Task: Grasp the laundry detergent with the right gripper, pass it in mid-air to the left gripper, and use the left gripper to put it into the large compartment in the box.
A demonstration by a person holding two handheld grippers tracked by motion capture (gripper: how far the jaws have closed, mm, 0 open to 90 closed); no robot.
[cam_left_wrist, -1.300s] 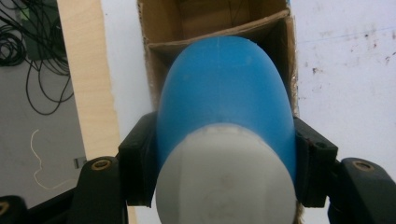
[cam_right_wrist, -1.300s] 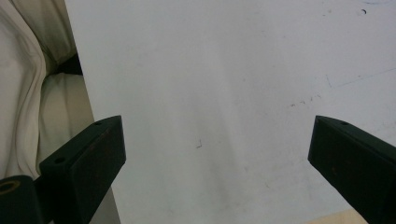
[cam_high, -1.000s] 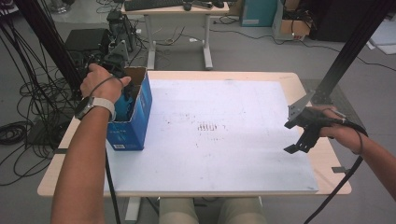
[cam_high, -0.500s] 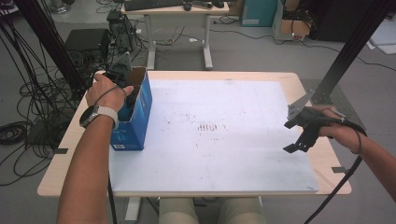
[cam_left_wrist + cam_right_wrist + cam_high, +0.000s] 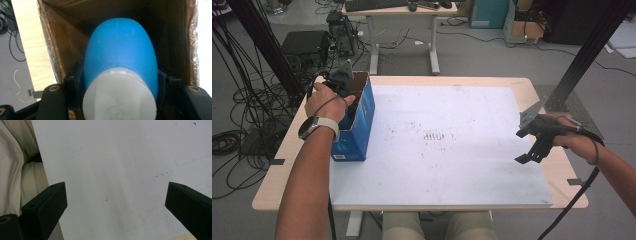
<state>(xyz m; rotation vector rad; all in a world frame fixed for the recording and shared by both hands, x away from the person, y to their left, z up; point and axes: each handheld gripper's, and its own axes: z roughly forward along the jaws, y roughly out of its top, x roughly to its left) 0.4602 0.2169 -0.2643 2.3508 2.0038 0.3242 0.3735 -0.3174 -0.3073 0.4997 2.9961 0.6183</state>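
A blue bottle (image 5: 120, 50) with a white cap (image 5: 120, 97) hangs inside an open cardboard box (image 5: 362, 120) whose outer walls are blue. My left gripper (image 5: 120, 76) is shut on the bottle, one black jaw pressed against each side just past the cap. In the high view the left gripper (image 5: 353, 107) reaches down into the box at the table's left side, with the hand over it. My right gripper (image 5: 522, 146) hovers near the right edge of the white board (image 5: 452, 165). The right gripper (image 5: 116, 192) is open, with only bare board between its jaws.
The white board covers most of the wooden table (image 5: 297, 165). The box's brown inner walls (image 5: 65, 32) close in around the bottle. Cables and equipment (image 5: 307, 42) lie on the floor at the left, and a second desk (image 5: 402, 10) stands behind.
The left hand has sunk, taking its gripper and the bottle deeper into the box. The right gripper has stayed where it was.
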